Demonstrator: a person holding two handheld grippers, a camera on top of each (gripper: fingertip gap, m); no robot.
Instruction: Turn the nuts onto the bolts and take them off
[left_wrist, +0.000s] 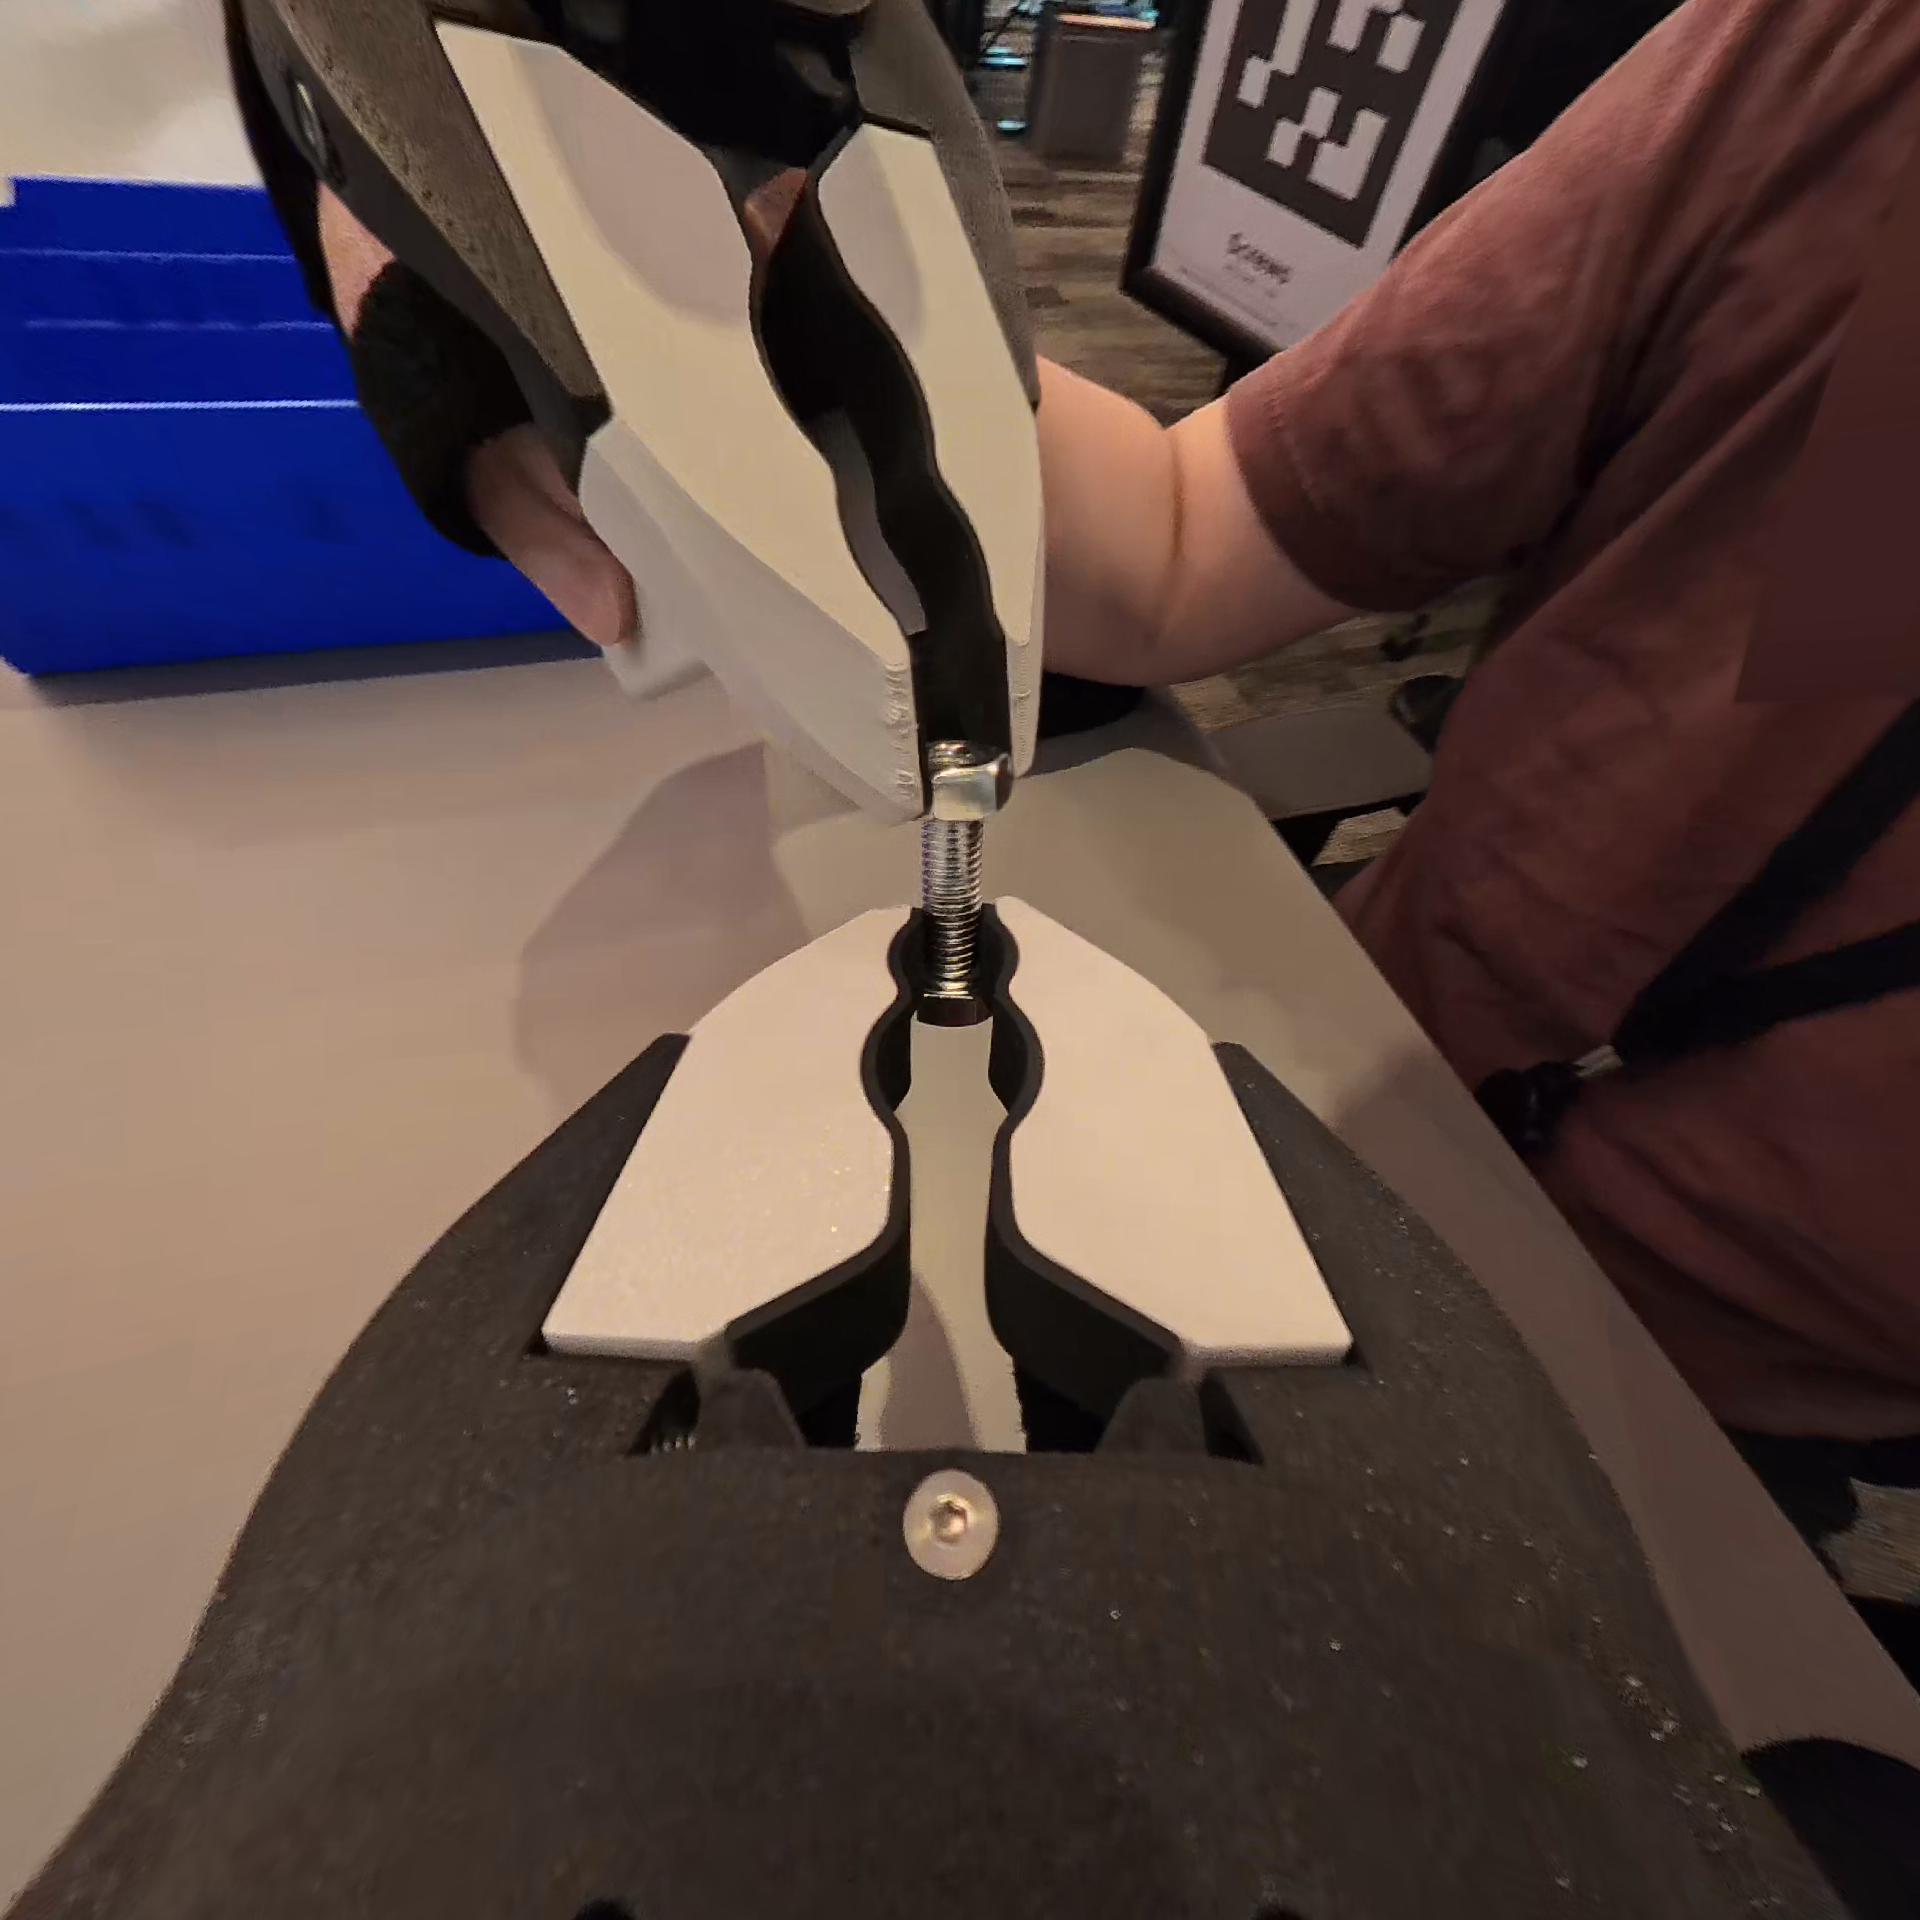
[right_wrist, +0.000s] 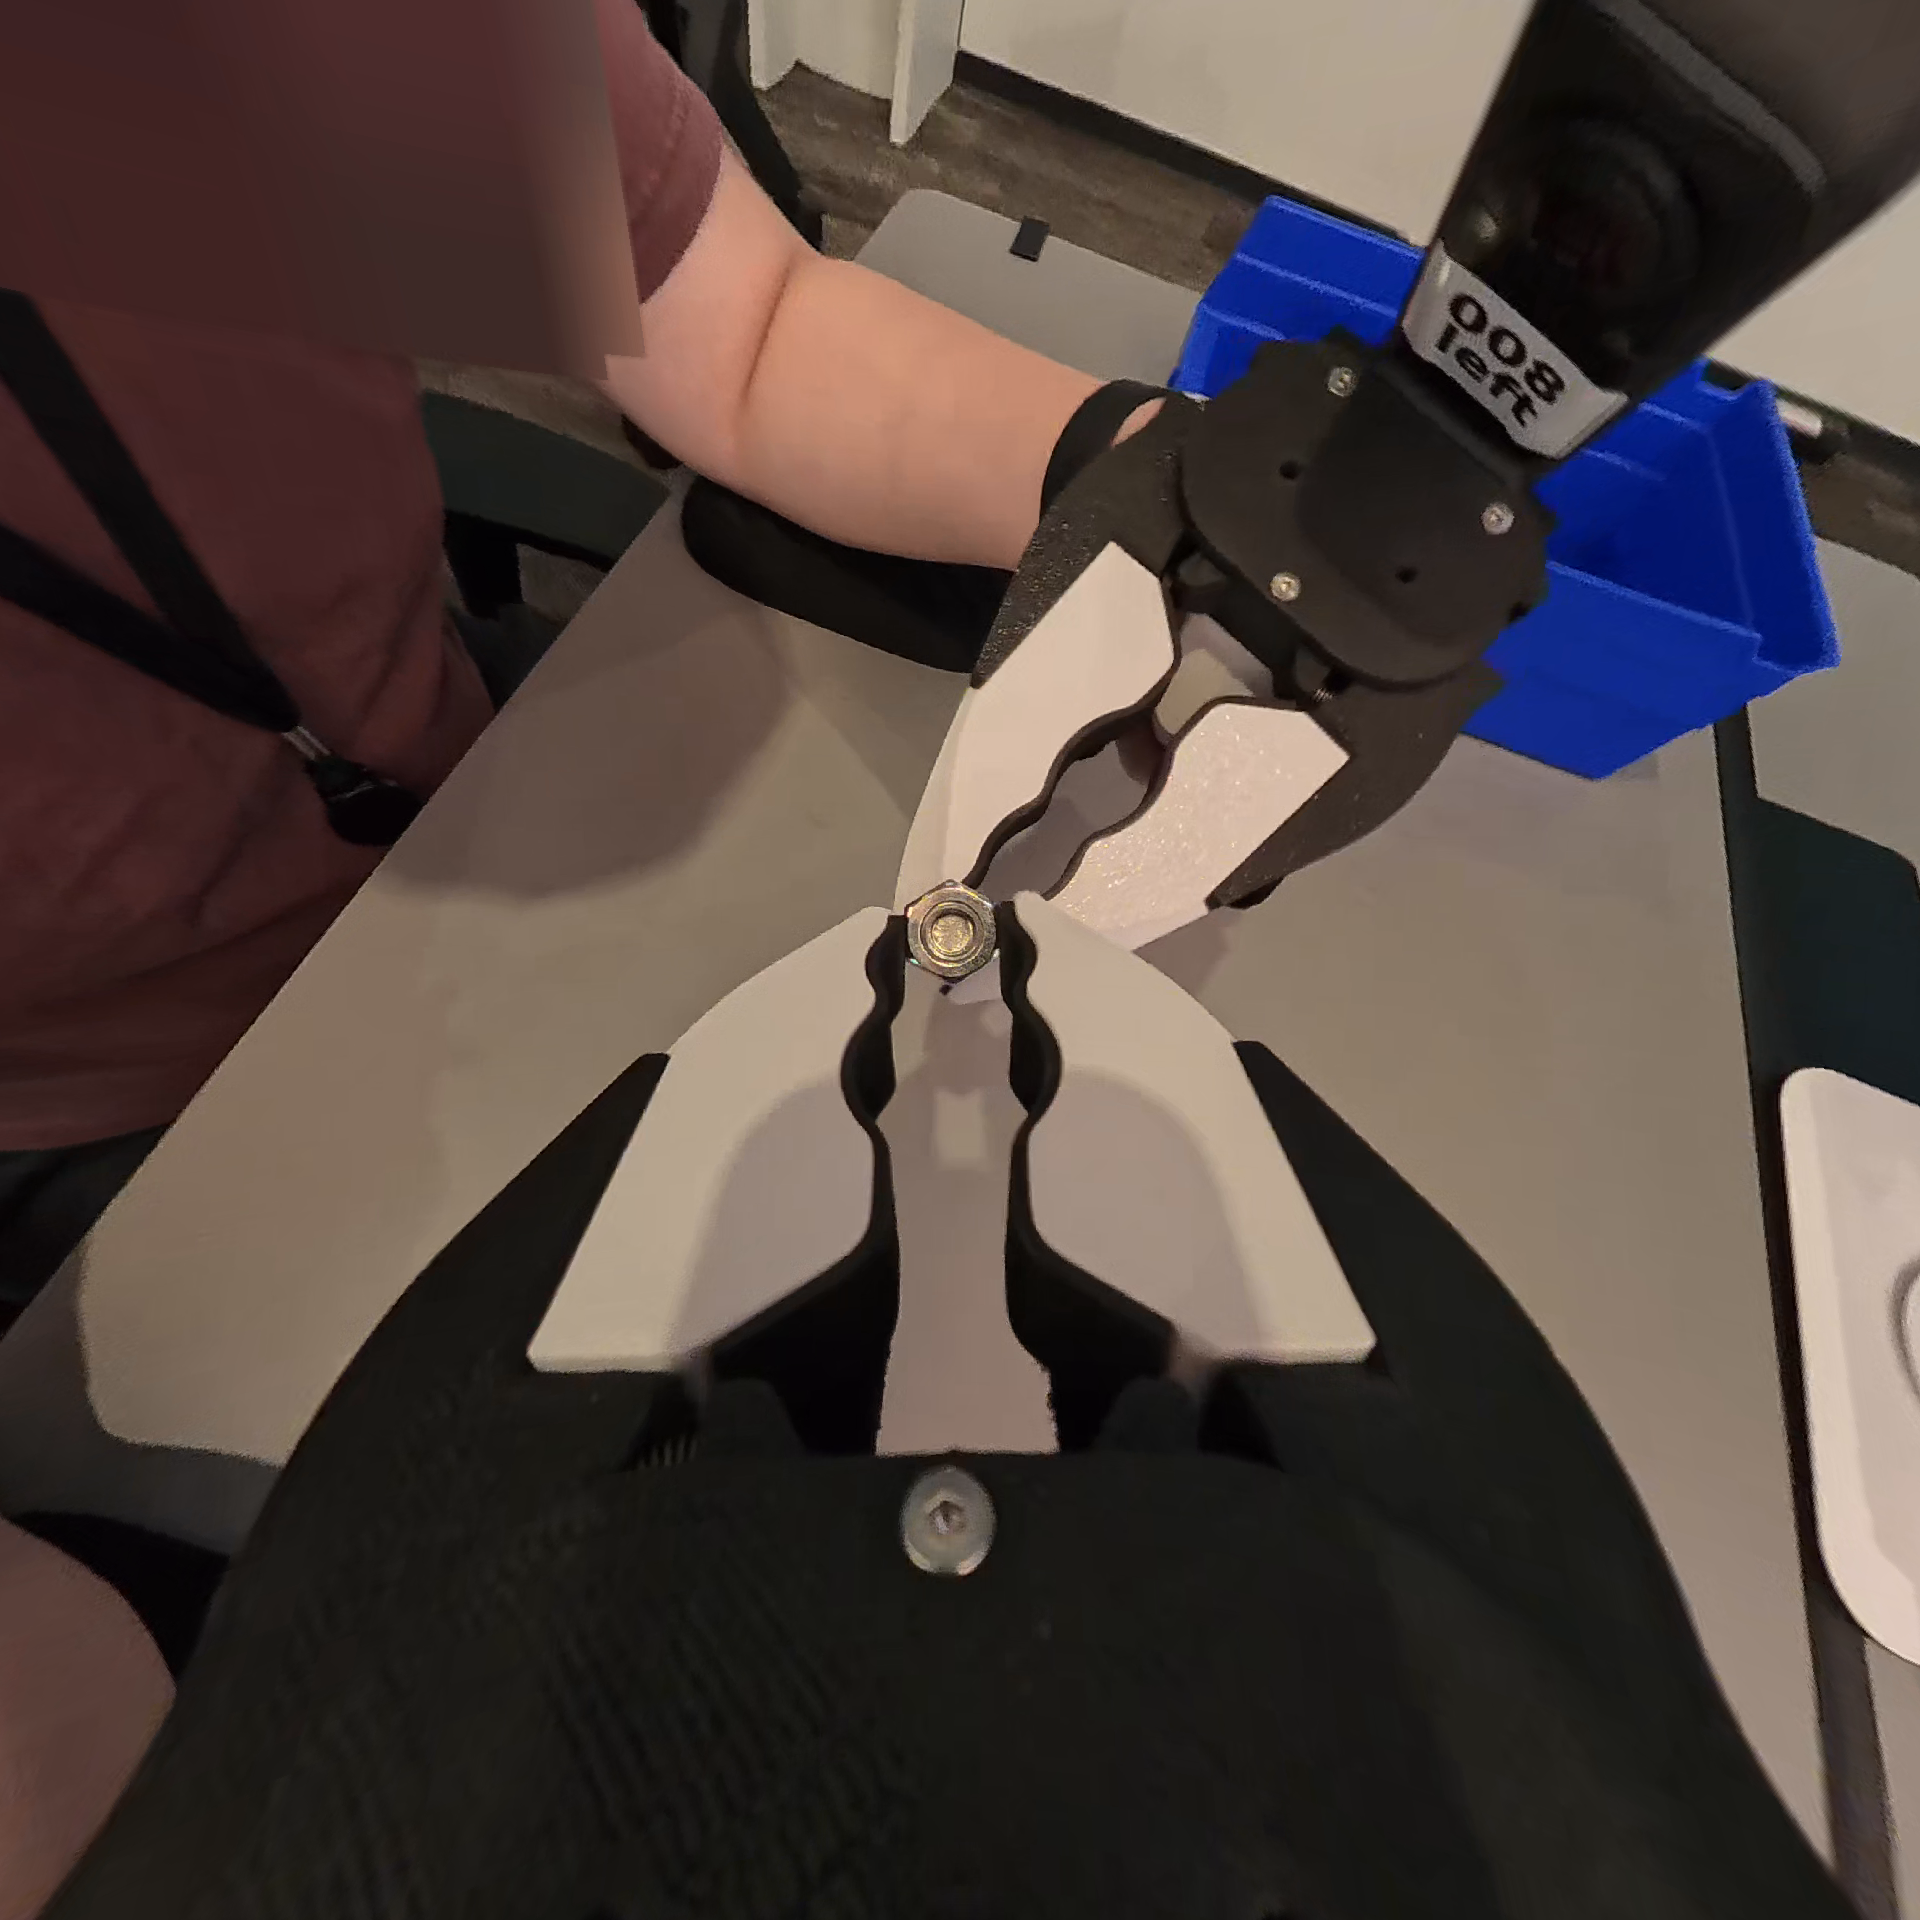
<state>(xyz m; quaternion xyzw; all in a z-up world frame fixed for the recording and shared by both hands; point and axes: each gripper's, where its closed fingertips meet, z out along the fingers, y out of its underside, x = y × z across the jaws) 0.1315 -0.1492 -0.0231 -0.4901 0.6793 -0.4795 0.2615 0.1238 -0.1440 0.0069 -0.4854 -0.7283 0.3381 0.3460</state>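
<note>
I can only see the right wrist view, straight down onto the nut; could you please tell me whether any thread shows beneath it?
Observer: Yes. In the left wrist view the nut sits at the far end of the bolt, with bare thread between it and the left gripper.
Operator: Thank you; where does that gripper hold the bolt?
Observer: It is shut on the lower shank, with the hex head just behind its fingertips.

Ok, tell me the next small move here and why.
Probably twist the right gripper to turn the nut: it is clamped on the nut at the bolt's tip, threads show below, and the left gripper grips the bolt near its head.
</note>
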